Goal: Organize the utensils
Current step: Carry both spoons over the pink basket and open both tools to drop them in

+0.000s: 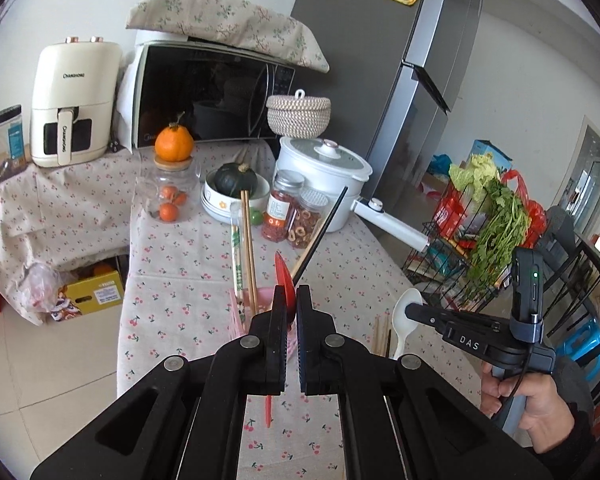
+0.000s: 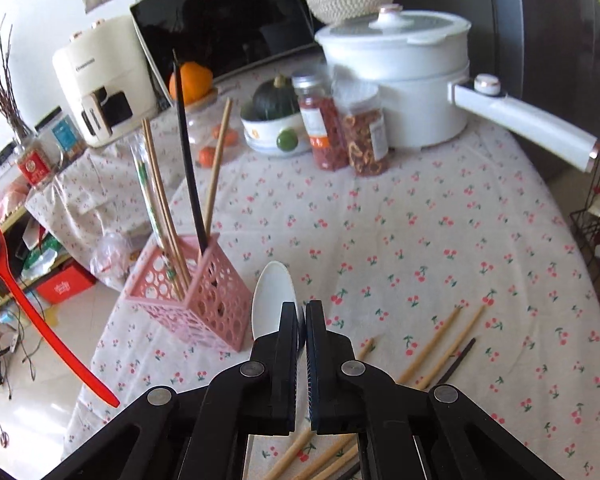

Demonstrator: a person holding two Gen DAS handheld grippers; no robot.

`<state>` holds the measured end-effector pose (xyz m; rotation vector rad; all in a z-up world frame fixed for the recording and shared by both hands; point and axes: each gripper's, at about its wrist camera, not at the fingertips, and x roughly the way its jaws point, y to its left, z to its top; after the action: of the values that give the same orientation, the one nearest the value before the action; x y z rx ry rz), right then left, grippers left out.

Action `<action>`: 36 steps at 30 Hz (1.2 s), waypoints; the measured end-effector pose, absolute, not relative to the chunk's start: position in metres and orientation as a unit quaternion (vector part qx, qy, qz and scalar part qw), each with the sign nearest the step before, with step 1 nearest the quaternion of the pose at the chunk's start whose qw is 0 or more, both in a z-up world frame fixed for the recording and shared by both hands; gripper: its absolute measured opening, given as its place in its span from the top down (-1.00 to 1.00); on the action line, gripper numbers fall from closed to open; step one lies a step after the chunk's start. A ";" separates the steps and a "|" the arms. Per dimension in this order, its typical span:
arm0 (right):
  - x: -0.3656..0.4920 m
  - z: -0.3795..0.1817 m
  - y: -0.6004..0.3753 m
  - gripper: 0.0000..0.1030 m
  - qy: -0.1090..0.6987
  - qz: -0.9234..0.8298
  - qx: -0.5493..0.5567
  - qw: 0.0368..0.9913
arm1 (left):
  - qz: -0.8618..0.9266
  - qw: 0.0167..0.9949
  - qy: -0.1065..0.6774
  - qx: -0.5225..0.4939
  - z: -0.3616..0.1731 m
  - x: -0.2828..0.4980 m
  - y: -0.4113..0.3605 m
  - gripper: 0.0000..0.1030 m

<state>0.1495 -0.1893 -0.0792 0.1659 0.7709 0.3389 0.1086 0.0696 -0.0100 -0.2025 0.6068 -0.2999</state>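
Note:
My left gripper (image 1: 292,294) is shut on a red spoon (image 1: 283,276), bowl up and handle hanging below the jaws; the same red spoon (image 2: 28,304) shows at the left edge of the right wrist view. My right gripper (image 2: 302,312) is shut on a white spoon (image 2: 272,296), lifted above the cloth; from the left wrist view the white spoon (image 1: 407,324) hangs to the right. A pink perforated holder (image 2: 204,300) stands on the table with several wooden chopsticks and one black chopstick (image 2: 188,152) upright in it. Loose chopsticks (image 2: 440,352) lie on the cloth.
The table wears a cherry-print cloth (image 2: 420,248). At the back stand a white pot (image 2: 404,76) with a long handle, two spice jars (image 2: 348,132), a bowl with a green squash (image 2: 272,120), a microwave (image 1: 208,92) and an air fryer (image 1: 74,100). A wire rack with greens (image 1: 496,220) stands right.

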 end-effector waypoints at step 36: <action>0.165 -0.039 -0.139 0.94 0.195 0.090 0.089 0.973 | -0.129 0.939 0.294 -0.121 -0.063 0.203 0.055 0.75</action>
<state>0.1648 -0.1386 -0.0395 0.1795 0.3927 0.1814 0.2028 0.0550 -0.0625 -0.2473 0.6012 -0.2642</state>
